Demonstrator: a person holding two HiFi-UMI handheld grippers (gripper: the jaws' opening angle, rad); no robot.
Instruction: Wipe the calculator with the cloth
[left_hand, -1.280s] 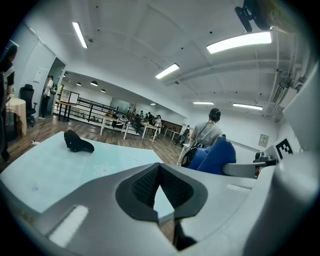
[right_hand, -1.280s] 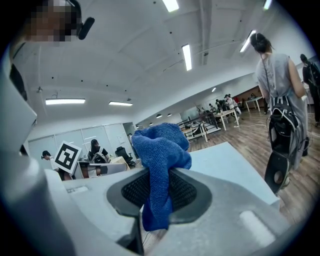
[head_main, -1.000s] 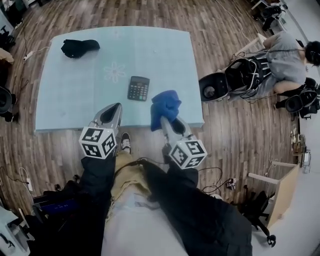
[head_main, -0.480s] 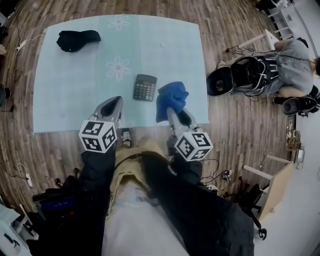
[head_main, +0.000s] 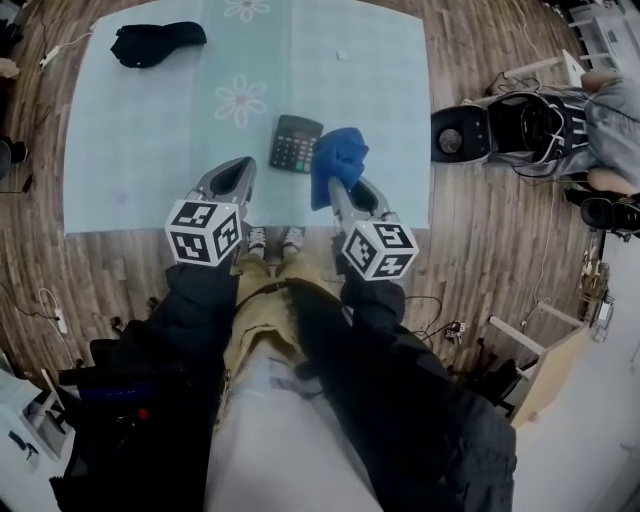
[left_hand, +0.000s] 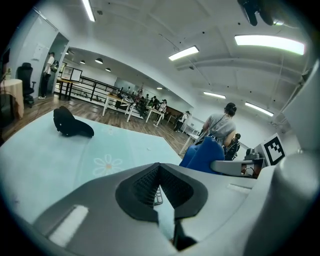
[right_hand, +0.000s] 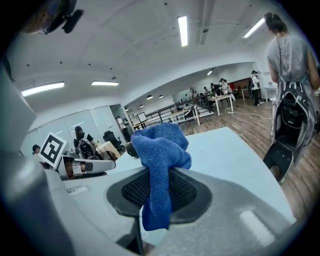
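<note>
A dark calculator lies flat on the pale blue table cover, near the middle. My right gripper is shut on a bunched blue cloth, which hangs just right of the calculator, at its edge. In the right gripper view the cloth is pinched between the jaws and hangs down over the right gripper. My left gripper is shut and holds nothing, a little to the left of and nearer than the calculator. A sliver of the calculator shows below the left gripper.
A black cap lies at the table's far left corner. A person sits on the wooden floor to the right beside black gear. The table's near edge runs just under both grippers.
Both grippers have moved forward over the table. The cloth has come from near the front edge up to the calculator's right side.
</note>
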